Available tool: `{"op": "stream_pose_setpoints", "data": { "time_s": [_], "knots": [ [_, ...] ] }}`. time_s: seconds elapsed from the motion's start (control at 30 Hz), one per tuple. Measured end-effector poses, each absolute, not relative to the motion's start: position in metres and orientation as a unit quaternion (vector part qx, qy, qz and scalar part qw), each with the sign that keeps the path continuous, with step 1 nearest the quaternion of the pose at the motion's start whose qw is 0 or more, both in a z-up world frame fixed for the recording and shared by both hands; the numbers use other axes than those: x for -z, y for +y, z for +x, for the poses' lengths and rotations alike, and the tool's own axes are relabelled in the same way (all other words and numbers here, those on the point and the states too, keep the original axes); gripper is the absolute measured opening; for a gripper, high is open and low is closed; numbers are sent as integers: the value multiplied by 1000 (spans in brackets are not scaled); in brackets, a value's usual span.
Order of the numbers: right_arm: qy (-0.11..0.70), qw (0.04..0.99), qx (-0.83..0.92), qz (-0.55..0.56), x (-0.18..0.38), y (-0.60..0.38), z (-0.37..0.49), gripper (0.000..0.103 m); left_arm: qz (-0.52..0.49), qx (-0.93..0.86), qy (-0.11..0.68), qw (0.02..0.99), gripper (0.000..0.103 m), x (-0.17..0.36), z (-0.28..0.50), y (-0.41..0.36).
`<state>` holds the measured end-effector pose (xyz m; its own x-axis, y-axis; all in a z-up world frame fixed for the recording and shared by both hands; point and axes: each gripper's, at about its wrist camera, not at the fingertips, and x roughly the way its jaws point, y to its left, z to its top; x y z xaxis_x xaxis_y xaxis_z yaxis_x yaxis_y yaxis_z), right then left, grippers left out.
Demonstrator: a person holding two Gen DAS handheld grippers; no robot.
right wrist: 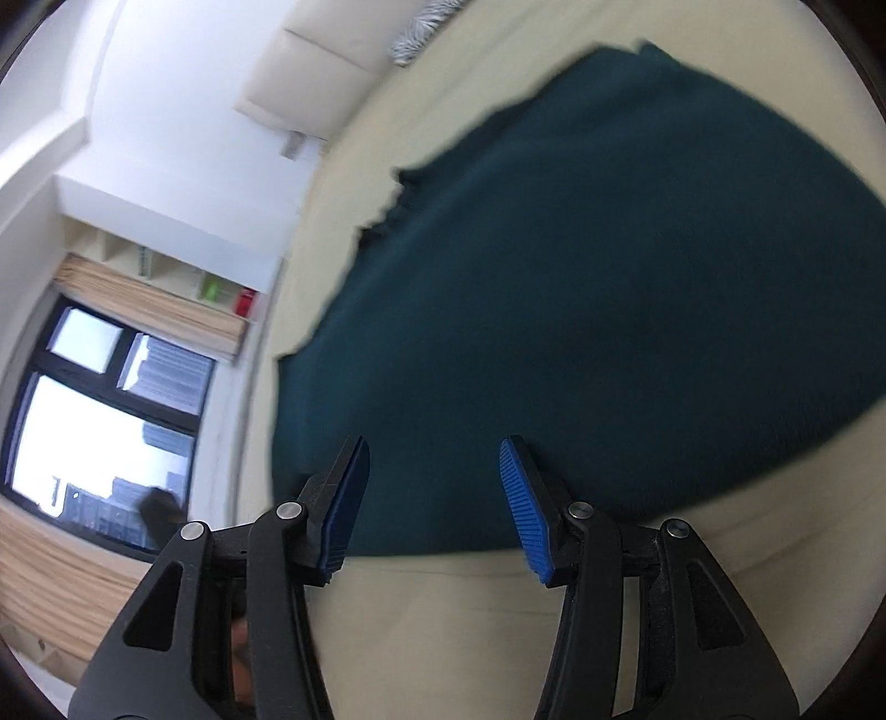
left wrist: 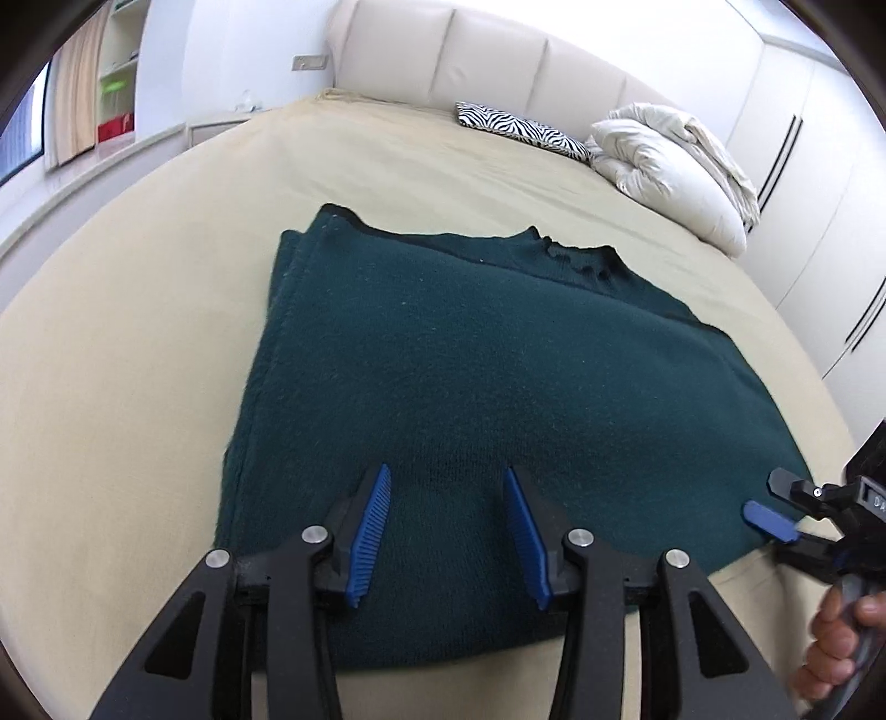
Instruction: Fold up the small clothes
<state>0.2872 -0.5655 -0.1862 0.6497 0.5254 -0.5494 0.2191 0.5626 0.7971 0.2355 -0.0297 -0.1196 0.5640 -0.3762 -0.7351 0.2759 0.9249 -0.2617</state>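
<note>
1. Centrally, a dark green knitted garment [left wrist: 470, 376] lies folded flat on the beige bed cover [left wrist: 122, 387], its near hem toward both grippers.
2. The left gripper [left wrist: 447, 487] hangs over the garment's near edge with its blue pads spread; only cloth shows beneath the gap and nothing is pinched.
3. The right gripper [right wrist: 434, 462] sits at the garment's near corner, pads likewise spread, with no cloth caught between them. The right wrist view is blurred.
4. In the left wrist view a hand [left wrist: 836, 648] grips the right gripper's handle at the lower right edge.
5. Farther back, a zebra-print cushion [left wrist: 520, 130] and a bunched white duvet [left wrist: 675, 171] rest near the padded headboard [left wrist: 498, 50], well apart from the garment.
6. White wardrobe doors [left wrist: 819, 183] line the right; shelves [left wrist: 119, 72] and a curtain [left wrist: 72, 105] stand left.
7. Nothing lies between the grippers and the garment.
</note>
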Motion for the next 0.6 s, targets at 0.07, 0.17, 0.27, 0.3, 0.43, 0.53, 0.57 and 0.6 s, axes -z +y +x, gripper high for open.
{"op": "stream_pose_setpoints", "data": {
  "time_s": [0.07, 0.17, 0.27, 0.3, 0.43, 0.53, 0.57, 0.6],
  "knots": [
    [388, 776, -93, 489, 192, -579, 279, 47, -52, 180, 430, 883, 41, 121, 232, -27],
    [359, 779, -55, 511, 192, -603, 257, 47, -67, 176, 432, 882, 33, 123, 227, -15],
    [331, 784, -12, 524, 190, -633, 226, 47, -97, 173, 437, 878, 32, 122, 224, -1],
    [321, 788, 7, 525, 186, -645, 211, 47, -107, 170, 439, 876, 32, 120, 222, 4],
    [301, 801, 106, 506, 168, -689, 139, 48, -148, 163, 445, 868, 35, 112, 212, 22],
    [285, 801, 112, 515, 162, -695, 104, 50, -181, 171, 440, 863, 43, 103, 202, 30],
    [281, 802, 113, 514, 161, -691, 93, 55, -186, 174, 440, 861, 47, 101, 201, 30],
    [280, 803, 110, 515, 160, -689, 85, 57, -194, 181, 439, 859, 48, 98, 199, 27]
  ]
}}
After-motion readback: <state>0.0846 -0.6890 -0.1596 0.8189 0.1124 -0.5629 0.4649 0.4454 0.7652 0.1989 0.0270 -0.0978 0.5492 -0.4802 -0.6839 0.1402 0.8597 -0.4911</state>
